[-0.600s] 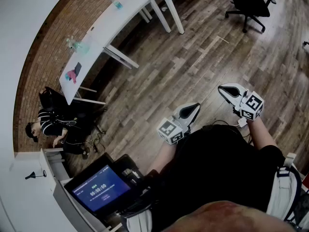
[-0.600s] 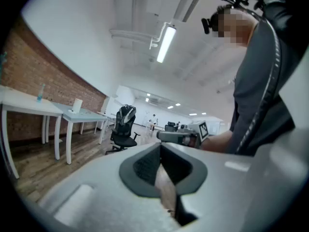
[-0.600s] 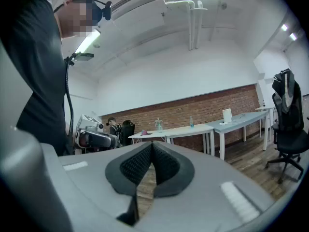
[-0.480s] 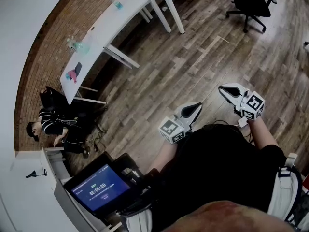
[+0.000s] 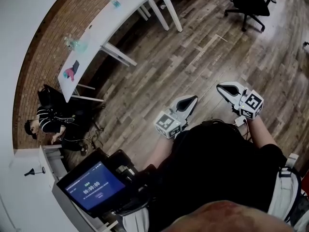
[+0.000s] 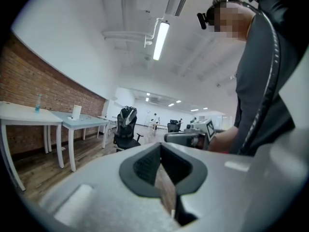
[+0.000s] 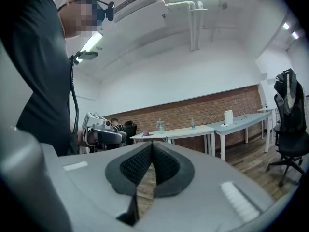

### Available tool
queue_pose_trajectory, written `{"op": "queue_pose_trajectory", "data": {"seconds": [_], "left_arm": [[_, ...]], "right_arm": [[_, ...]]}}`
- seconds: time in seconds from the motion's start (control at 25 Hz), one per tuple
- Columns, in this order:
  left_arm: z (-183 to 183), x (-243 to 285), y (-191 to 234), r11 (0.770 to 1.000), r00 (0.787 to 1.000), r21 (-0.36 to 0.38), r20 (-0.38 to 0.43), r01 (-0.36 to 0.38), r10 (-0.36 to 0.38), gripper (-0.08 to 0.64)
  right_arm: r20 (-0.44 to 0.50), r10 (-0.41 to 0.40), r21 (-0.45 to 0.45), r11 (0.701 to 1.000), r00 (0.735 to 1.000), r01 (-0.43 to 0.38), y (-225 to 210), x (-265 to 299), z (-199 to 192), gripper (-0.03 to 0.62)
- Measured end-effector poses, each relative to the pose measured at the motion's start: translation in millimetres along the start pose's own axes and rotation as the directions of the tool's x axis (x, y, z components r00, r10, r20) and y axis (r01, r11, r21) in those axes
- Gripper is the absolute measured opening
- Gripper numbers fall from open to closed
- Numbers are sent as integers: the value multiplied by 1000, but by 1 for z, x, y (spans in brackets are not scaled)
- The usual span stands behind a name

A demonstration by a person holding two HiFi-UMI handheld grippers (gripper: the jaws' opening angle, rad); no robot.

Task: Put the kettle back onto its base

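**Both tongs closed and empty**

Left tongs [image 5: 189,100]: jaws meet at the tips, with nothing between them. Right tongs [image 5: 226,88]: jaws fully together, with nothing gripped. Both are held level above the wooden floor [image 5: 193,57], side by side and apart. A white worktop [image 5: 99,35] stands well off to the left of the left tongs. A black office chair [image 5: 248,1] stands well ahead of both tongs. Kettle and base: no view shows them, so their position cannot be told.
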State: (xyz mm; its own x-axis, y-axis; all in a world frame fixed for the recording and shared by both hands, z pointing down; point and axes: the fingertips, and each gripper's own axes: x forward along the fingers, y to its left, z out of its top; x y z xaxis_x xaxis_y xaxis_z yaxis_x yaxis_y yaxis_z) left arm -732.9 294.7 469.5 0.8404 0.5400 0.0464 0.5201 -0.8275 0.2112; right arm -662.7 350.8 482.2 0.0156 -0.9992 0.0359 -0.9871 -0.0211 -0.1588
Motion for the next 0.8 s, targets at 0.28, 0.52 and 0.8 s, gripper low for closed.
{"op": "queue_pose_trajectory", "data": {"seconds": [0.28, 0.52, 0.8], "left_arm": [[-5, 1, 3, 1000, 1000, -15, -3, -13, 13, 2], [-17, 7, 4, 1000, 1000, -19, -11, -10, 10, 3], [-16, 15, -2, 1000, 1000, -22, -10, 14, -14, 3]], "right_arm": [[1, -57, -4, 998, 998, 57, -10, -4, -4, 2], [-26, -25, -2, 1000, 999, 25, -7, -7, -23, 3], [-37, -2, 16, 1000, 999, 2, 2, -8, -32, 3]]}}
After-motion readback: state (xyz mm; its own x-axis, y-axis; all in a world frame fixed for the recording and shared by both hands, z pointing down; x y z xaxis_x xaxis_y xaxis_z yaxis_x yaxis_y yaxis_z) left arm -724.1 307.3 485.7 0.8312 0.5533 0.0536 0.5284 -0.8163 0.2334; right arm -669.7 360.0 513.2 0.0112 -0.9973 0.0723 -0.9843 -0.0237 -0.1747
